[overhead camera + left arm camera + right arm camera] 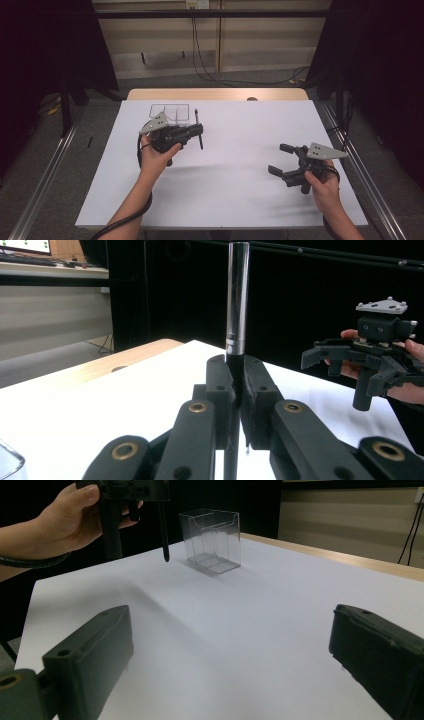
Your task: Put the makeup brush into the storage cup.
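My left gripper (201, 131) hangs over the back left of the white table, shut on a slim black pen (199, 129). In the left gripper view the pen (237, 300) rises upright from between the closed jaws (236, 385). In the right gripper view the pen's tip (164, 550) hangs above the sheet, beside a clear plastic box (212, 540). That box (170, 112) stands just behind the left gripper. My right gripper (280, 159) is held at the front right, jaws wide apart (235, 655) with nothing between them.
A white sheet (225, 190) covers the tabletop, with a strip of wood (215, 94) showing along the far edge. Metal rails (360, 165) run along both sides of the table. Cables lie on the floor beyond the far edge.
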`<state>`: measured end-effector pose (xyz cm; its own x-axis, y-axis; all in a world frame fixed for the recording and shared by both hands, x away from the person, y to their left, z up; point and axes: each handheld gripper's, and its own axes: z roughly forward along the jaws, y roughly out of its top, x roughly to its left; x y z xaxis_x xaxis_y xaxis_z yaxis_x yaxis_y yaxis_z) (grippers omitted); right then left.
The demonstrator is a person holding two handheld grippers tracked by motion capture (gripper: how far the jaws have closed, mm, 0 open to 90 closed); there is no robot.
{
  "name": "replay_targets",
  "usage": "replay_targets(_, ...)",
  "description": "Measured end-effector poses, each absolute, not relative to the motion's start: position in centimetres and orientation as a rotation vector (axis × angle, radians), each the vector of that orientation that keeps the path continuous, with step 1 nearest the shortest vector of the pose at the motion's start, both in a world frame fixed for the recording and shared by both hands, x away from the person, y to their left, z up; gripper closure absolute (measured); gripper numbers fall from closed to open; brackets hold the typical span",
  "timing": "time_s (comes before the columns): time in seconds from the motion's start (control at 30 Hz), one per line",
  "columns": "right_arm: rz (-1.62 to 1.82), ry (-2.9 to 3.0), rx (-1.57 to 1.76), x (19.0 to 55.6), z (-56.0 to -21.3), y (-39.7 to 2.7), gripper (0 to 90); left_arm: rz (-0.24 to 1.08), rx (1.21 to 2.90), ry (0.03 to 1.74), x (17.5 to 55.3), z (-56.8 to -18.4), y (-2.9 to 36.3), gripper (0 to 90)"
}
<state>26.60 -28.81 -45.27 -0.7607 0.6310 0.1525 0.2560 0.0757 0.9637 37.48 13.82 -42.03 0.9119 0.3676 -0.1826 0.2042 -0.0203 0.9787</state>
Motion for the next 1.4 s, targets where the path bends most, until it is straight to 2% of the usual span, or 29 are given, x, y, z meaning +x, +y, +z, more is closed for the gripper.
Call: replay_targets(1.4,1.688,2.075,0.895,25.8,-45.6,-30.2,3.7,0.209,1.608,0.544,39.6,-41.8,16.0,83.8)
